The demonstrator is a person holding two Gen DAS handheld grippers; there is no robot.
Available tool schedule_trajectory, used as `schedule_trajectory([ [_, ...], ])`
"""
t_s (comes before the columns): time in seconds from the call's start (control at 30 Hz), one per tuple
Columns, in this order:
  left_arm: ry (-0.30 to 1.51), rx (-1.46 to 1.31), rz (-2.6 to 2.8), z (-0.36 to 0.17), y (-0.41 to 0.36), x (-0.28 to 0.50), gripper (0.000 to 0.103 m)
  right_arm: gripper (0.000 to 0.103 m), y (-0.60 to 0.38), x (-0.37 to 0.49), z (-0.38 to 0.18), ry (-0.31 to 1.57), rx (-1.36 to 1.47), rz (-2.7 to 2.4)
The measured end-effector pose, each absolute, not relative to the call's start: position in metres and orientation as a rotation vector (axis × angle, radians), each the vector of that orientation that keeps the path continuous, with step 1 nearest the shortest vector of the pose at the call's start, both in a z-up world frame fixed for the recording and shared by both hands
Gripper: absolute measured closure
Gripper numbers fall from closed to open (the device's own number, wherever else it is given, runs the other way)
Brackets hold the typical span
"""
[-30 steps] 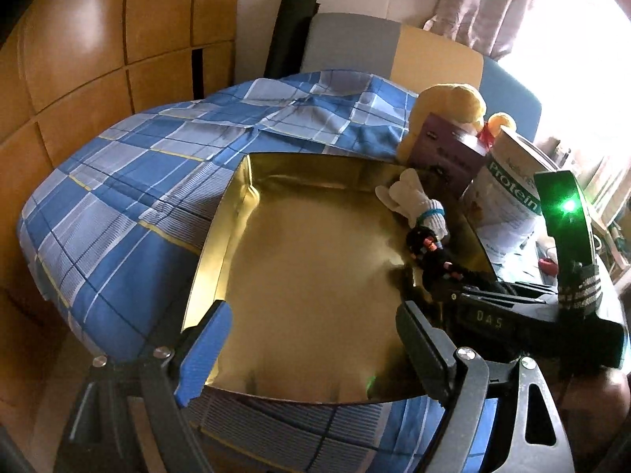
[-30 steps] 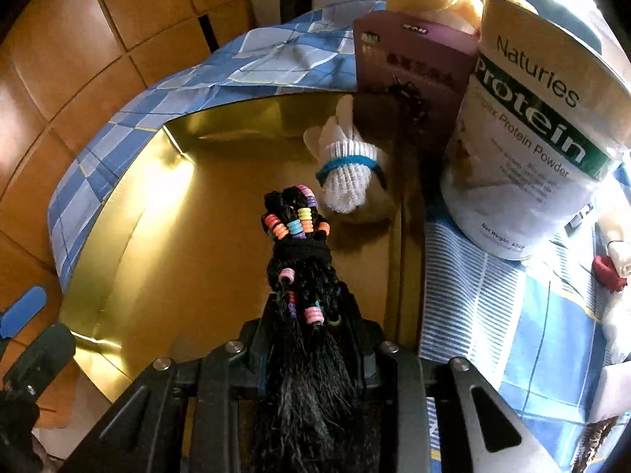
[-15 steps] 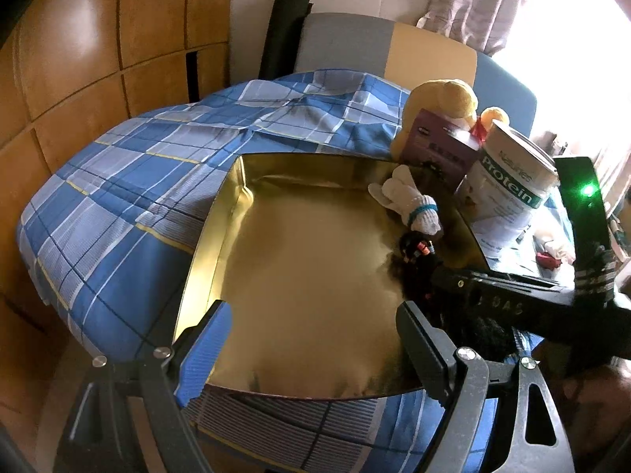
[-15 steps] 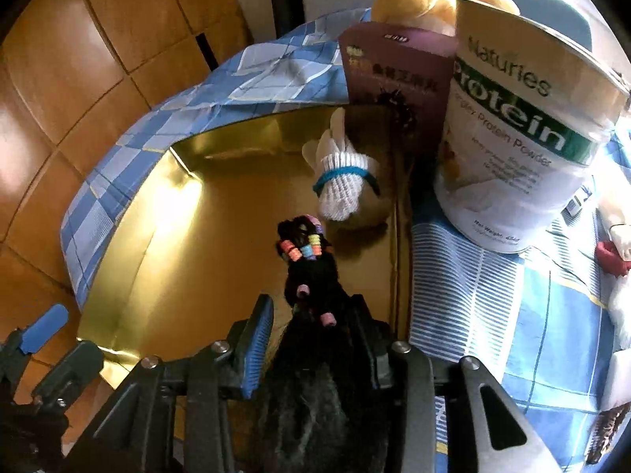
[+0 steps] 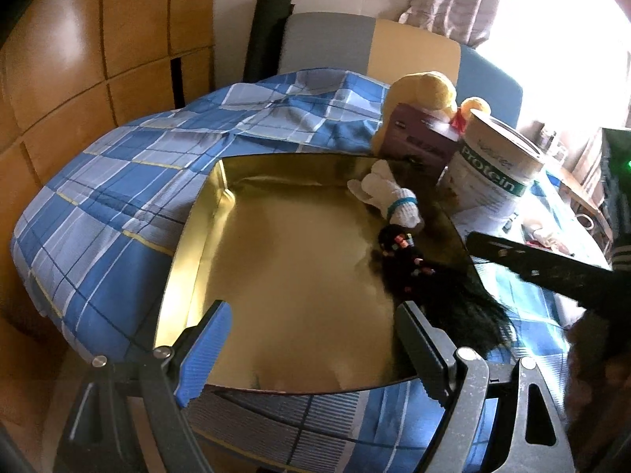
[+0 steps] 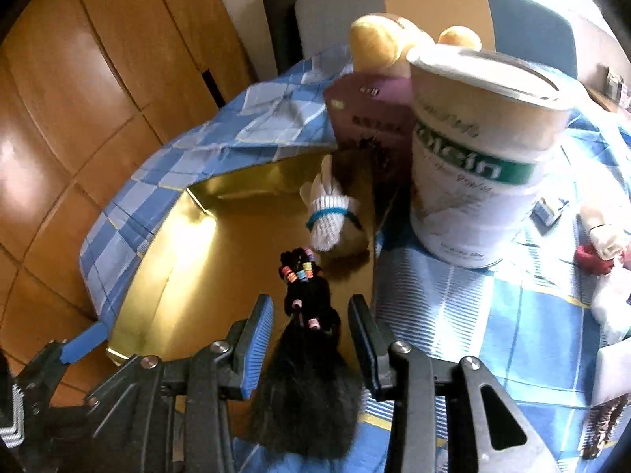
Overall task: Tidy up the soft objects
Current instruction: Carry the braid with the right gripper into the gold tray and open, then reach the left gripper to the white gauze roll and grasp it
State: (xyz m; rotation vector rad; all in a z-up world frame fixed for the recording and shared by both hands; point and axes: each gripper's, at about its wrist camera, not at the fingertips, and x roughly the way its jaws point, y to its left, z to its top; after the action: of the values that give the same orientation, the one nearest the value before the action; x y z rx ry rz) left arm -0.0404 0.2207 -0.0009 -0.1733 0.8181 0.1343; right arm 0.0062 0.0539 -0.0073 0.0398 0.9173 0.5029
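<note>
You can read one word clearly: "Protein", in white letters on the green band of the white canister (image 5: 495, 173), seen from the left wrist. Above that band a fainter line of brand lettering runs along the canister, too blurred for you to spell out, and from the right wrist the same band shows only the letters "otein", with the small print beneath it smeared. The purple box (image 6: 368, 118) just beside the canister carries a short white mark near its top edge and dark print on its face, neither of which you can make out.
</note>
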Motion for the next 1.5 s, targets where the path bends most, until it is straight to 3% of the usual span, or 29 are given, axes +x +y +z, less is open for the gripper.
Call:
schedule_trajectory([
  [0.33,0.825,-0.163,0.042,0.007,0.201,-0.030,0.017,0.064,-0.068,0.012,0.010,0.866,0.110,0.275],
  [0.83,0.830,-0.003,-0.206,0.030,0.098,-0.005,0.017,0.064,-0.280,0.029,-0.025,0.881,0.440,-0.254],
  [1.2,0.899,0.061,-0.355,0.018,0.005,0.027,0.018,0.064,-0.299,0.023,-0.028,0.862,0.605,-0.208],
  [1.33,0.929,0.026,-0.411,0.020,-0.024,0.050,0.031,0.064,-0.304,0.020,-0.025,0.850,0.639,-0.209],
  [1.5,0.945,0.037,-0.456,0.017,-0.063,0.083,0.040,0.064,-0.307,0.018,-0.023,0.837,0.657,-0.203],
])
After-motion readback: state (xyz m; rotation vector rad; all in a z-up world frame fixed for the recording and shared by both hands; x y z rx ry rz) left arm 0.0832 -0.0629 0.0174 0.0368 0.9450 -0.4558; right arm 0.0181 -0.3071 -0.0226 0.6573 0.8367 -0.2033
